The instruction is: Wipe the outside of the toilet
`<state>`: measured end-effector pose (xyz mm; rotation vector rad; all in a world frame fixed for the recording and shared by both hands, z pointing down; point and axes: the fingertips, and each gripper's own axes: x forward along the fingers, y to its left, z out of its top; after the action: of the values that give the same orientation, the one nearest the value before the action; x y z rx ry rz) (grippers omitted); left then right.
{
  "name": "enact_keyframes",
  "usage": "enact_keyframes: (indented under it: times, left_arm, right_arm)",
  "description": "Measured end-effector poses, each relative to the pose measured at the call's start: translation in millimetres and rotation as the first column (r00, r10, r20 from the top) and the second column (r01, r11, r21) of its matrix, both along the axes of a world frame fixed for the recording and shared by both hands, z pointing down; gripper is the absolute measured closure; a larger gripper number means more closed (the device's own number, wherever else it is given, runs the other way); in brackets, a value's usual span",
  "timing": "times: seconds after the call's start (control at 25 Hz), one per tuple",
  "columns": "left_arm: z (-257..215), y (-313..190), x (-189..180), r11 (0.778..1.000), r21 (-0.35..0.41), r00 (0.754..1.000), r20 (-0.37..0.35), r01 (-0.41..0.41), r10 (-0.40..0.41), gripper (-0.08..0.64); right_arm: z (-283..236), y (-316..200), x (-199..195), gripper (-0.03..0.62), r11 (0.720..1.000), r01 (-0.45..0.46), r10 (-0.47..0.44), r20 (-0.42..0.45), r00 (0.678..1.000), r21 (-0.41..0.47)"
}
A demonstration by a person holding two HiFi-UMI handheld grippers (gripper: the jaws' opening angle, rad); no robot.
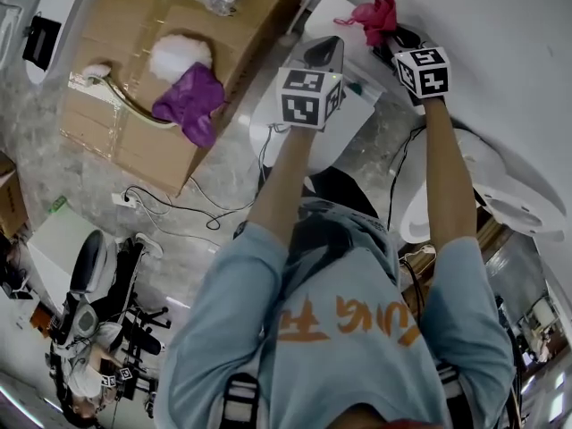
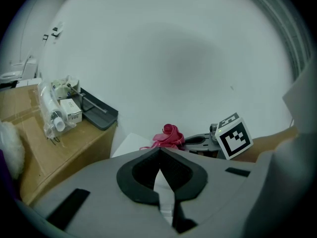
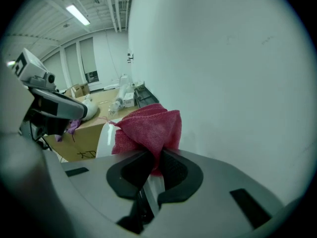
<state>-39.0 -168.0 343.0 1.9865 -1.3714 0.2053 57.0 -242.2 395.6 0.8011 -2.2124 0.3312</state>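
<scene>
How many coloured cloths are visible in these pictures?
2. A pink cloth is pinched in the right claw; a purple cloth lies on the cardboard box. Others may be hidden.

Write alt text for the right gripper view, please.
The right hand-held gripper has its jaws shut on a crumpled pink cloth, close to a plain white surface at right. The left hand-held gripper and a cardboard box show at left.

cloth [image 3: 148, 125]: pink woven fabric, rough and matt.
right claw [image 3: 157, 152]: shell is seen as matt grey plastic; pads black, finely textured.
box [image 1: 116, 123]: brown cardboard, matt.
toilet [image 1: 357, 123]: white, smooth, slightly glossy.
</scene>
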Motion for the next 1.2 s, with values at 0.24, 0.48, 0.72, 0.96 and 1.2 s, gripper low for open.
enact_keyframes:
  times: [0.24,0.48,0.72,0.96,1.2]
  left_arm:
    - [0,4,18,0.999,-0.005,0.999,0.005,-0.038,0.038,0.534]
    - [-2,6,31,0.998,-0.009,0.998,0.011,-0.060,0.060,0.534]
    - [-2,8,31,0.998,-0.014,0.998,0.018,-0.065,0.065,0.534]
    - [-4,7,32,0.997,-0.016,0.997,0.020,-0.071,0.072,0.534]
    - [-3,8,34,0.997,-0.017,0.997,0.022,-0.075,0.075,0.534]
  right_arm:
    - [2,6,25,0.537,0.987,-0.138,0.147,0.108,0.983,-0.082]
    - [2,7,35,0.537,0.964,-0.226,0.246,0.154,0.957,-0.138]
    - [-6,0,27,0.543,0.955,-0.259,0.280,0.144,0.949,-0.146]
    - [-33,-15,9,0.545,0.931,-0.333,0.365,0.324,0.873,-0.153]
    - [-50,-22,13,0.545,0.937,-0.340,0.344,0.363,0.866,-0.077]
